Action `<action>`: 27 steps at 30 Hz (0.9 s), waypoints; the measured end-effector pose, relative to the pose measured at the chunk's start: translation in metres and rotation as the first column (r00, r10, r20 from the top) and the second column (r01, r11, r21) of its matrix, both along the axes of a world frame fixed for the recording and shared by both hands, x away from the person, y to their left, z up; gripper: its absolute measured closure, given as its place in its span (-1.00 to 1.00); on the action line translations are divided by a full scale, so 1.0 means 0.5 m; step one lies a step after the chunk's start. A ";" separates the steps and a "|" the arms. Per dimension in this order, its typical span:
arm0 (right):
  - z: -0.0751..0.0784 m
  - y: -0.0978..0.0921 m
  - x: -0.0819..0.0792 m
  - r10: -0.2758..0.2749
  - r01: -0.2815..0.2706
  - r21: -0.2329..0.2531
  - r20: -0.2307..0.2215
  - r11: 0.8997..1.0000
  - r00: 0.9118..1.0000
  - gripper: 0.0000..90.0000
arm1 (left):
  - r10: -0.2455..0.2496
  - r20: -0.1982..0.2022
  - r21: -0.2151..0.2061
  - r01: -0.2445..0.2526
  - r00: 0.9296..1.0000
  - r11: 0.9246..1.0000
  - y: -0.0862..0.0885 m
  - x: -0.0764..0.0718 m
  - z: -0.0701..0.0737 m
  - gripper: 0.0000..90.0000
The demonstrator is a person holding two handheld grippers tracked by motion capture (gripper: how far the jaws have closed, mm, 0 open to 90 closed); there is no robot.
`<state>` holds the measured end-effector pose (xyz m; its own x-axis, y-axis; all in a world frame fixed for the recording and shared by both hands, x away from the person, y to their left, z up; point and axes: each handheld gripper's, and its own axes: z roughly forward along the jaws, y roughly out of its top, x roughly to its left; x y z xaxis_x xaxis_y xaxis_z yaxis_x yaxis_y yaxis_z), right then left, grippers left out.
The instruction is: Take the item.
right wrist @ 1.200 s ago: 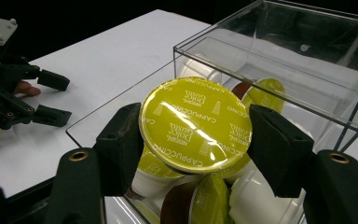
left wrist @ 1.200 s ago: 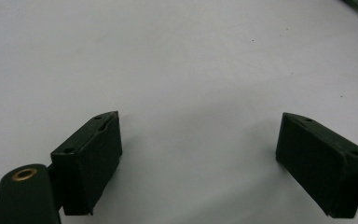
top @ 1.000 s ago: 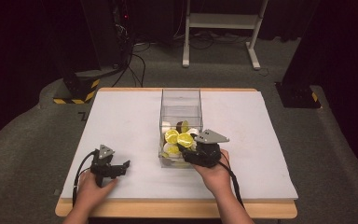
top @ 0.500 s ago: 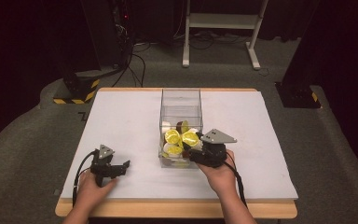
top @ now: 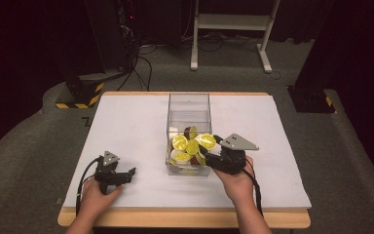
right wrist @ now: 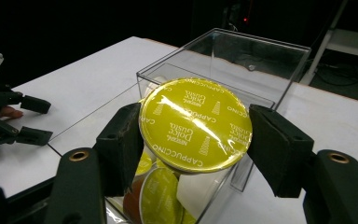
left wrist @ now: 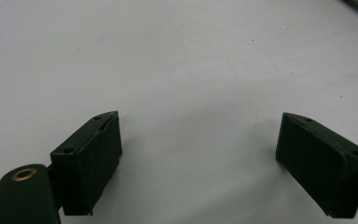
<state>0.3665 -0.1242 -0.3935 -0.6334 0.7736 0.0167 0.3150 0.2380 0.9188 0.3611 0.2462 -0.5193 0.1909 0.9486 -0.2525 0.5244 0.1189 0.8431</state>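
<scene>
While the right gripper (right wrist: 193, 140) clamps one yellow-lidded capsule (right wrist: 195, 123) just above the clear box's (top: 188, 105) near end, several capsules (top: 187, 146) lie inside, so the transfer looks partly done; the left gripper (top: 126, 174) rests wide open and empty on the table (top: 126, 122).

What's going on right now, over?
Right gripper shut on yellow foil-lidded coffee capsule above clear plastic box. Left gripper open, idle. Nothing blocking.

Lighting: overhead, bright on white table (top: 126, 126); dark surroundings. Glare on yellow capsule lid (right wrist: 196, 123). Soft focus throughout.
</scene>
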 end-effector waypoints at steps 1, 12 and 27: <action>0.001 -0.003 -0.001 -0.006 0.006 0.004 0.001 1.000 1.000 -0.16 | -0.001 -0.001 0.001 0.001 1.000 1.000 0.000 0.000 0.000 -0.68; 0.007 -0.043 -0.007 -0.065 0.065 0.009 0.017 0.998 0.998 -0.16 | 0.003 0.002 -0.002 -0.003 1.000 1.000 -0.001 0.000 0.000 -0.68; -0.004 -0.104 -0.005 -0.171 0.171 -0.012 0.017 0.985 0.985 -0.16 | 0.001 0.000 -0.002 -0.001 1.000 1.000 0.000 0.000 0.000 -0.68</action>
<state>0.3638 -0.1761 -0.3956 -0.4921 0.8705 -0.0033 0.3379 0.1945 0.9209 0.3610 0.2461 -0.5194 0.1897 0.9484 -0.2540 0.5239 0.1210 0.8431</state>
